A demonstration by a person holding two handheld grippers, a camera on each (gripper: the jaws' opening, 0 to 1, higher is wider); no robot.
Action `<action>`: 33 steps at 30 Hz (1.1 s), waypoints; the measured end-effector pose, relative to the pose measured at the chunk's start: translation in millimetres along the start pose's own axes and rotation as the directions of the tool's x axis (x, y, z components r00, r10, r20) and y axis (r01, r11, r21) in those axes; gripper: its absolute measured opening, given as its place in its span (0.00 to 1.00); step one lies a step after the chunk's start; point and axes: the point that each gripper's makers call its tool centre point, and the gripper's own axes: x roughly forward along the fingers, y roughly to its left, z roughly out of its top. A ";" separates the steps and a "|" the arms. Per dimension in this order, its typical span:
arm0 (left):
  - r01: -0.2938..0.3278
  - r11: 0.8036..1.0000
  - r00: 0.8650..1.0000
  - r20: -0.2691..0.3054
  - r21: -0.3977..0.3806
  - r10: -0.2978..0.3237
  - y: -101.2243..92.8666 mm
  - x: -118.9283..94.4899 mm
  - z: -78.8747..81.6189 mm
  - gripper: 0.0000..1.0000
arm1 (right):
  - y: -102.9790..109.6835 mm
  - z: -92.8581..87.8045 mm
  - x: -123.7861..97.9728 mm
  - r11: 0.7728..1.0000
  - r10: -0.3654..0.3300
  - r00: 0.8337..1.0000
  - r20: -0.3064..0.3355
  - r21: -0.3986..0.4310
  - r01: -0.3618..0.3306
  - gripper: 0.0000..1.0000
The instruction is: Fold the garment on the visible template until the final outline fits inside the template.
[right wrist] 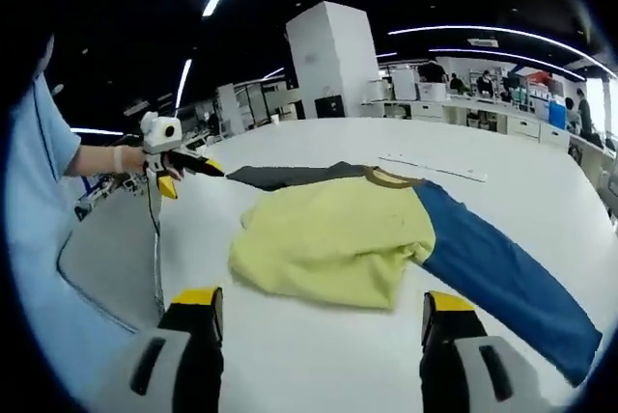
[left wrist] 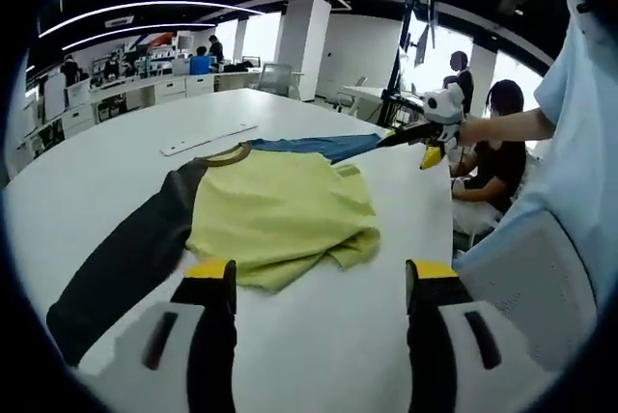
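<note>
Although the template named in the task is hard to make out, a thin white strip point(left wrist: 208, 138) lies on the white surface point(left wrist: 328, 336) beyond the shirt's collar, and whether it belongs to the template cannot be told. The shirt point(left wrist: 280, 210), yellow-bodied with one dark grey sleeve point(left wrist: 126, 263) and one blue sleeve point(right wrist: 502, 273), lies flat at about 12 o'clock from both cameras, its lower part already folded up. In the left gripper view the left hand-held gripper point(left wrist: 321, 278) hovers just short of the yellow hem, jaws wide apart and empty. The right hand-held gripper point(left wrist: 410, 135) reaches in at 2 o'clock on an outstretched hand point(left wrist: 483, 128), its tip at the blue sleeve's cuff; whether it pinches the cloth cannot be told there. In the right gripper view its own jaws point(right wrist: 323, 312) stand wide apart with nothing between them.
</note>
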 end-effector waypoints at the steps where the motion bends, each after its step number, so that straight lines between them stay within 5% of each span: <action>1: 0.001 1.000 1.000 0.000 0.003 -0.001 -1.4 -1.0 -2.8 0.68 | 7.8 0.8 5.7 0.999 0.021 1.000 -0.021 -0.047 -0.022 0.78; 8: -0.036 0.998 0.999 0.011 -0.045 0.036 -0.9 -10.9 -14.2 0.66 | 49.3 5.7 46.9 0.955 0.151 0.984 -0.095 -0.244 -0.170 0.64; 14: -0.076 0.995 0.997 0.027 -0.071 0.078 -1.3 -24.6 -17.9 0.65 | 74.3 -8.7 78.7 0.859 0.204 0.944 -0.258 -0.416 -0.299 0.58; 17: -0.088 0.992 0.994 0.049 -0.094 0.093 -1.8 -29.2 -17.6 0.64 | 76.7 -13.7 90.4 0.802 0.192 0.930 -0.312 -0.496 -0.332 0.52; 20: -0.097 0.990 0.994 0.049 -0.101 0.102 -3.7 -32.1 -22.1 0.64 | 84.2 -13.4 99.0 0.787 0.207 0.921 -0.330 -0.503 -0.357 0.49; 21: -0.100 0.990 0.993 0.046 -0.103 0.106 -5.4 -33.3 -24.6 0.64 | 79.2 -13.5 102.1 0.753 0.170 0.923 -0.344 -0.559 -0.347 0.45; 23: -0.103 0.988 0.993 0.046 -0.111 0.109 -7.9 -35.2 -27.6 0.63 | 78.0 -13.6 105.8 0.728 0.155 0.923 -0.352 -0.591 -0.348 0.40; 27: -0.111 0.986 0.992 0.051 -0.128 0.118 -7.9 -37.0 -31.1 0.61 | 84.4 -16.7 112.0 0.735 0.175 0.914 -0.367 -0.569 -0.369 0.38; 30: -0.108 0.984 0.991 0.064 -0.145 0.118 -8.0 -36.6 -30.0 0.61 | 81.1 -18.5 115.1 0.662 0.124 0.914 -0.387 -0.653 -0.367 0.29; 32: -0.109 0.983 0.991 0.067 -0.149 0.120 -9.2 -34.9 -28.6 0.60 | 83.7 -16.6 118.1 0.684 0.137 0.918 -0.373 -0.634 -0.360 0.24; 33: -0.107 0.983 0.990 0.071 -0.148 0.119 -10.0 -33.6 -27.5 0.60 | 85.7 -15.6 119.5 0.734 0.153 0.921 -0.360 -0.583 -0.349 0.22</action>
